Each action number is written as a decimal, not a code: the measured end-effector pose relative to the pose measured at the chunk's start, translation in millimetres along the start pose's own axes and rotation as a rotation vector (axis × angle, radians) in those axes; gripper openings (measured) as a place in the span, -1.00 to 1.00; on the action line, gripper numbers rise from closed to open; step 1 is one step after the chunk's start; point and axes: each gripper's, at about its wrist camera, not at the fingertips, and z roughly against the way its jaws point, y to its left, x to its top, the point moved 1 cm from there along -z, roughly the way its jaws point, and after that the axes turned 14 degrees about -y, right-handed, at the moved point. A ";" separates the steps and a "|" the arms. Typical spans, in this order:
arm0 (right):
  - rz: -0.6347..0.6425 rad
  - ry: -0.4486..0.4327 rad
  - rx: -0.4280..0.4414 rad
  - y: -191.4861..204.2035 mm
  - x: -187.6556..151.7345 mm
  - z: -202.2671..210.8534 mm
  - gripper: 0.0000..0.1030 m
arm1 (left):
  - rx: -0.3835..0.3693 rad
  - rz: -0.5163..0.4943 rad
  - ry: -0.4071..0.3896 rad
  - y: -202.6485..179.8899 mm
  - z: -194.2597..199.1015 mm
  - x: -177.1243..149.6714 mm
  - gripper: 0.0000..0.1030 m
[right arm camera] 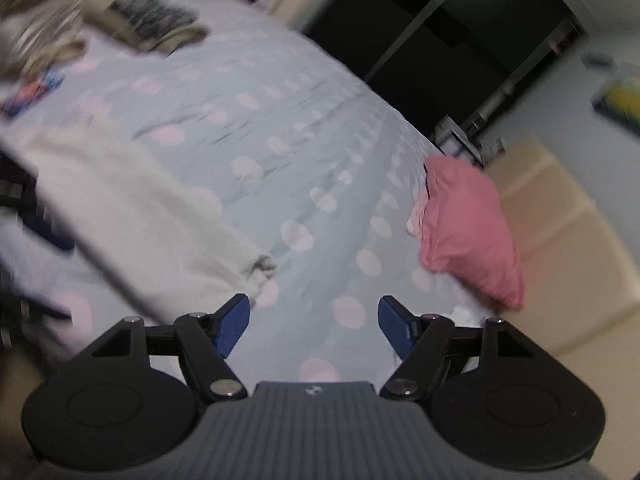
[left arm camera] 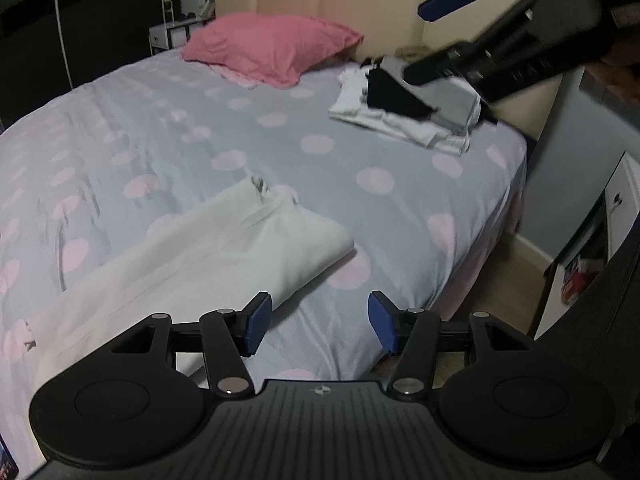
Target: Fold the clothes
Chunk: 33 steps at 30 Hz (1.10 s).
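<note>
A folded white garment [left arm camera: 192, 252] lies on the bed's near side, on the grey cover with pink dots [left arm camera: 280, 148]. My left gripper [left arm camera: 318, 322] hangs open just above the cover, its left blue pad [left arm camera: 256, 322] at the garment's near edge, nothing between its pads. The right gripper [left arm camera: 448, 0] shows at the top right of the left wrist view, raised over the bed. In the blurred, tilted right wrist view the right gripper [right arm camera: 314, 324] is open and empty above the cover, with the white garment [right arm camera: 132, 208] to its left.
A stack of folded white, grey and black clothes [left arm camera: 412, 108] sits at the bed's far right corner. A pink pillow [left arm camera: 272, 50] [right arm camera: 468, 228] lies at the headboard. Unfolded clothes [right arm camera: 60, 32] are heaped at the other end. White furniture [left arm camera: 592, 240] and floor lie right of the bed.
</note>
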 end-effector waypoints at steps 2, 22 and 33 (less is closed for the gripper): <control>0.059 0.015 0.002 0.7 8.3 7.6 0.46 | 0.014 0.011 -0.018 1.6 8.9 1.7 0.02; -0.264 0.060 0.095 -15.6 -65.7 -63.8 0.58 | 0.246 -0.288 -0.104 -37.6 -94.8 -42.2 0.34; -0.466 0.051 0.123 -44.7 -106.2 -58.5 0.58 | 0.311 -0.748 -0.059 -80.6 -193.2 -85.0 0.28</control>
